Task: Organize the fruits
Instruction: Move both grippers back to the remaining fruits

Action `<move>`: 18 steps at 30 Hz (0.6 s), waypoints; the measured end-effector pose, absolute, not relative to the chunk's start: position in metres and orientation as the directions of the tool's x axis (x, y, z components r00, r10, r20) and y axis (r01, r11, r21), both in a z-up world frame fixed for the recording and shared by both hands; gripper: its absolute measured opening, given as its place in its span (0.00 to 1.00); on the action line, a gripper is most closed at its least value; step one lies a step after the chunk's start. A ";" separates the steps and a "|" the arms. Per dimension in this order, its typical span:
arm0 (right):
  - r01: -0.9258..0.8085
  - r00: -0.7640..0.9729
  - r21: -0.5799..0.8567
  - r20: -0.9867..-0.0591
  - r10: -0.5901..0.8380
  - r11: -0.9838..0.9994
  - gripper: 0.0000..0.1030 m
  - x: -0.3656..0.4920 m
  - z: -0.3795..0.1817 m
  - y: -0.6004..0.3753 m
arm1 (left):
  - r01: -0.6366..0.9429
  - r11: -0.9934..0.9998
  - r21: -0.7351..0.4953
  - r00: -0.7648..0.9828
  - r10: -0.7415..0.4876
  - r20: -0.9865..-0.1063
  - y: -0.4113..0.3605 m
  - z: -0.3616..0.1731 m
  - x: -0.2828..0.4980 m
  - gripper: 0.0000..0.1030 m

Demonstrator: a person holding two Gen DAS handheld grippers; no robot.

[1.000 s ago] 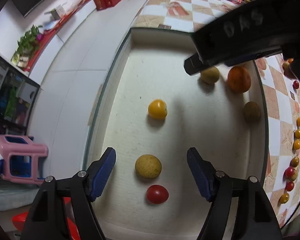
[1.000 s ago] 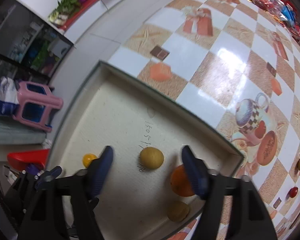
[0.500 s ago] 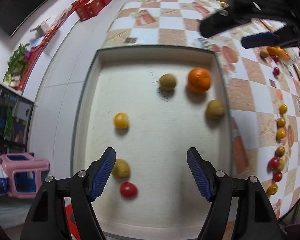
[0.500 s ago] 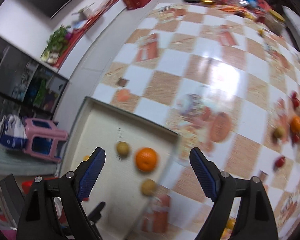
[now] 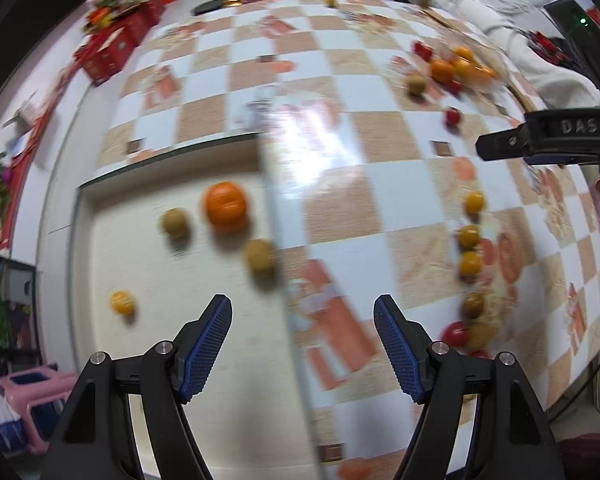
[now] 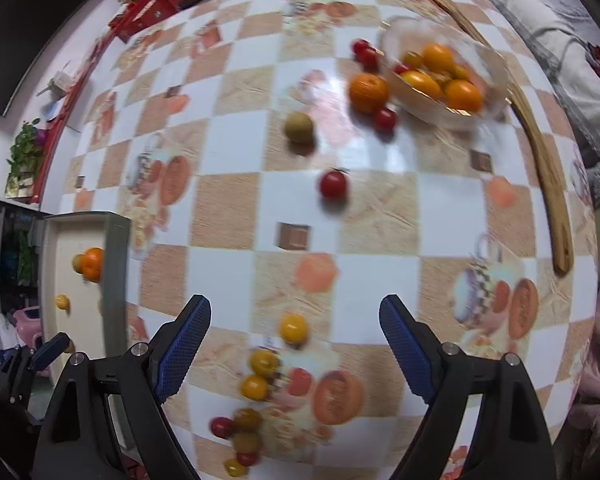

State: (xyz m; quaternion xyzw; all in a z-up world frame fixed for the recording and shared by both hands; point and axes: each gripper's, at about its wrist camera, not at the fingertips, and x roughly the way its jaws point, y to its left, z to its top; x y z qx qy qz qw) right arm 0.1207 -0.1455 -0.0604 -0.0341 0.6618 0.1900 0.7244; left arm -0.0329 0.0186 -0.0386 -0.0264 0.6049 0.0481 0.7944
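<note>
While both of my tools hang nose-down over the checkered tablecloth (image 6: 380, 208), neither carries anything: the left gripper (image 5: 302, 346) stands with its jaws apart over the tray's right wall, and the right gripper (image 6: 295, 350) is spread wider still, with only cloth and loose fruit showing in the gap.

By my reading the sorting is partly done. Ahead and to the left of my left tool, the tray (image 5: 100, 248) holds a big orange (image 5: 225, 205), two dull greenish-yellow fruits (image 5: 175, 222) flanking it, and a small yellow tomato (image 5: 122, 302) nearer my left finger (blur hides any more). Plenty is left: a ragged line of cherry tomatoes (image 6: 263, 362) starts between my right tool's fingers and runs down under it, with a red tomato (image 6: 333, 185) straight ahead. Farther ahead sit a green fruit (image 6: 299, 128) and a second orange (image 6: 368, 88), which rests just beside a glass bowl (image 6: 492, 80) of more citrus.

As for heading, the fruits are round, so none shows a long axis. The cherry-tomato line does have one: it runs roughly along my right tool's pointing direction, leaning leftward toward me.
</note>
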 end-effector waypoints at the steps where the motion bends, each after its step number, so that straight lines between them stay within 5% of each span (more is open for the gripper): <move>1: -0.317 0.050 0.198 -0.973 0.224 0.928 0.86 0.121 -0.061 -0.150 | -0.097 0.995 0.006 0.260 0.031 -0.965 0.012 -0.040 -0.029 0.73; 18: -0.374 0.060 0.191 -0.972 0.229 0.908 0.82 0.174 -0.089 -0.153 | -0.146 0.984 -0.105 0.186 -0.077 -0.979 -0.065 -0.083 0.003 0.73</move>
